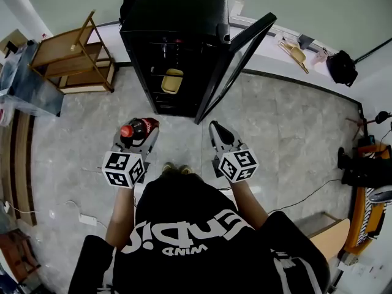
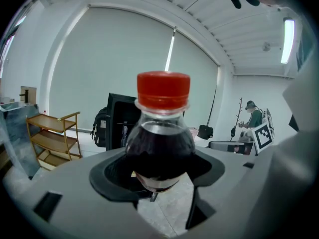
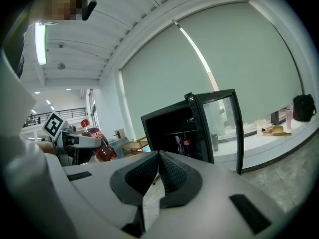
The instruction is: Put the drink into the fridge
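Drink (image 1: 136, 129) before fridge (image 1: 165, 17), door (image 1: 236, 60) open

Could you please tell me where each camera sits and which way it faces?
Head view: on the person's head, looking steeply down at the open fridge; shows torso, forearms, left gripper holding the bottle, right gripper.
Left gripper view: on the left gripper, looking along its jaws, shut on the bottle, towards the fridge.
Right gripper view: on the right gripper, looking along its shut, empty jaws towards the fridge; left gripper shows at left.
Shared: all three show the fridge and bottle.
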Motion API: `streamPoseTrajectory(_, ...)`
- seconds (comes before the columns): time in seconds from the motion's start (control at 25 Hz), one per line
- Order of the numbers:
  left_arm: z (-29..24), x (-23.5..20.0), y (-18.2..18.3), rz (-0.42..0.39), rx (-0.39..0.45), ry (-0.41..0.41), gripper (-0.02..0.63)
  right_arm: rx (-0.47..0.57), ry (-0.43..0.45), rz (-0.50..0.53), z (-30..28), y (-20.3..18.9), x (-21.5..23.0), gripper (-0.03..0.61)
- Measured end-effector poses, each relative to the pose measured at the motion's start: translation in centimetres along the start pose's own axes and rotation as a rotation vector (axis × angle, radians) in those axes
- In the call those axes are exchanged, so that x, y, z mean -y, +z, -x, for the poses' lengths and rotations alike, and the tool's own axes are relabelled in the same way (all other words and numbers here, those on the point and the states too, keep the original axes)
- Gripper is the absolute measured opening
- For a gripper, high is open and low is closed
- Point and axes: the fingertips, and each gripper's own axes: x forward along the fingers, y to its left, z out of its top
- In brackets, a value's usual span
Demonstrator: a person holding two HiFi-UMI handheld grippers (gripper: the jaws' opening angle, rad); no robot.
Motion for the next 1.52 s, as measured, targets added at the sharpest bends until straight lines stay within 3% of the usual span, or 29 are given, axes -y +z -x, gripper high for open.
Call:
streamPoseTrajectory(0.52,-2.8,-0.8,0.2,-0.027,-0.017,-0.050,0.307,0.030,-0.043,-0.016,-0.9,0.4,0.3,0.025)
streamPoseTrajectory(0.92,-6.7,-3.9,-2.4,-0.038,-0.022,-0.072,0.307,0.032,-0.047,-0.014,-4.7,-2.4,0.4,0.025)
streamPoseTrajectory(1.24,-6.9,-5.0,-2.1,-0.032,-0.053,-0.106,0.307,0.037,-0.094,-0.024,-5.3,-0.9,-0.6,0.025)
streamPoseTrajectory(1.52,-9.1,-5.8,-2.9,-0.056,-0.074,-0.147,0.307,0.058,-0.142,-0.044,-6.2,-2.0,-0.5,0.025)
